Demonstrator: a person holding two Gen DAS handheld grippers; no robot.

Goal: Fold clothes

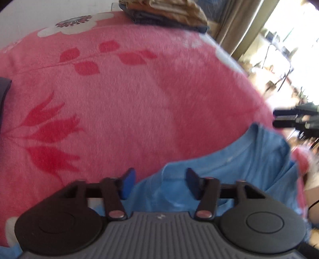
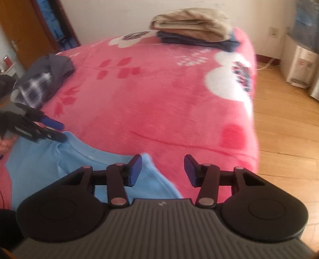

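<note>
A light blue T-shirt [image 1: 239,159] lies on the pink flowered blanket [image 1: 129,99] at the near edge of the bed, collar side toward the bed's middle; it also shows in the right wrist view [image 2: 59,159]. My left gripper [image 1: 161,182] is open and empty, just above the shirt's edge. My right gripper [image 2: 163,171] is open and empty, over the shirt's right corner and the blanket [image 2: 159,95]. The left gripper also shows at the left of the right wrist view [image 2: 57,131], and the right gripper at the right edge of the left wrist view [image 1: 279,118].
A stack of folded clothes, beige on dark blue [image 2: 191,27], sits at the bed's far corner, also in the left wrist view [image 1: 165,14]. A heap of unfolded grey and plaid clothes [image 2: 41,81] lies at the left. Wooden floor [image 2: 285,119] and a white appliance [image 2: 299,67] are to the right.
</note>
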